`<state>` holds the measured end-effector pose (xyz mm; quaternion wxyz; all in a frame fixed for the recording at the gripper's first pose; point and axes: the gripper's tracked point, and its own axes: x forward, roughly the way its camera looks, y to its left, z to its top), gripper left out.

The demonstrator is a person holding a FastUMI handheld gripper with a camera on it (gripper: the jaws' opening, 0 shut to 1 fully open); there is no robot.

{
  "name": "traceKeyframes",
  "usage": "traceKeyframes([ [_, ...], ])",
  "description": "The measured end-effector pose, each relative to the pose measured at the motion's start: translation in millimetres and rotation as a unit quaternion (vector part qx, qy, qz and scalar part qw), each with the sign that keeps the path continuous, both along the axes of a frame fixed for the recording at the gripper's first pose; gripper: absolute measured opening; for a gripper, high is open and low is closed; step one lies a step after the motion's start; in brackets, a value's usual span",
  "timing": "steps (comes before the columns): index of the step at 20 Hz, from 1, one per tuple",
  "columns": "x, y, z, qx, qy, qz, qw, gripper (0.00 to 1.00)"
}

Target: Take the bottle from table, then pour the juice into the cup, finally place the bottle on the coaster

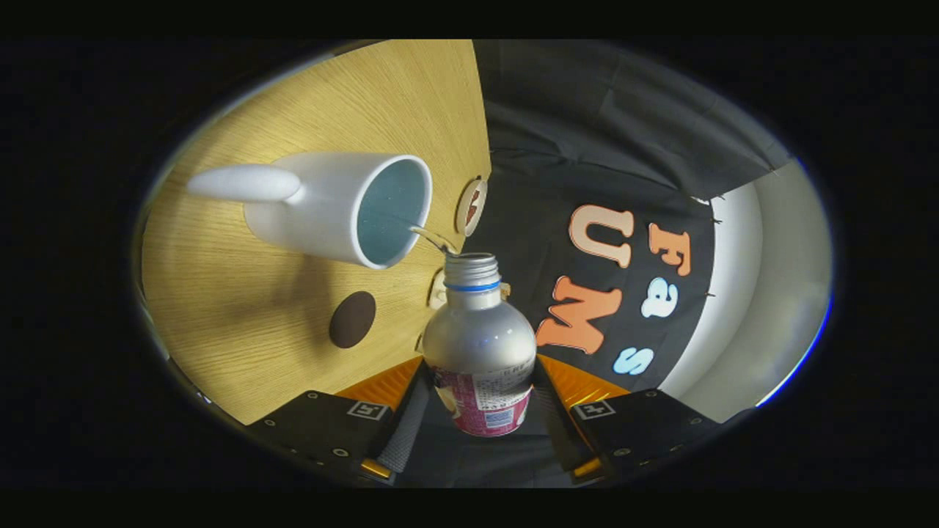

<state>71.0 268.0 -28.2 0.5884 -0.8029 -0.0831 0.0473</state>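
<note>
My gripper [480, 407] is shut on a silver bottle [478, 341] with a pink label, and both fingers press on its lower body. The whole view is rolled, so the bottle is tipped over toward the white cup [345, 205]. The bottle's open mouth [471, 260] sits just beside the cup's rim. A thin clear stream [431, 236] runs from the mouth into the cup's pale blue inside. The cup's handle [246, 183] points away from the bottle. A dark brown round coaster [352, 319] lies on the wooden table [242, 330], beside the bottle on the cup's side.
Light wooden discs [470, 206] lie along the table's edge beyond the cup, with another [438, 290] partly hidden behind the bottle neck. Black cloth [587, 147] hangs past the table edge, and a pale wall [770, 293] shows beyond it.
</note>
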Motion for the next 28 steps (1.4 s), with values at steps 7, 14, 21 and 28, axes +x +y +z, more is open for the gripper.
traceKeyframes([
  [7, -2.5, 2.6, 0.1, -0.012, 0.004, 0.003, 1.000, 0.76],
  [14, -4.3, 4.2, 1.3, -0.029, 0.000, 0.007, 1.000, 0.76],
  [21, -4.0, 5.0, 3.0, -0.053, -0.006, 0.007, 0.999, 0.76],
  [28, -3.1, 4.4, 5.6, -0.079, -0.018, 0.007, 0.997, 0.76],
])
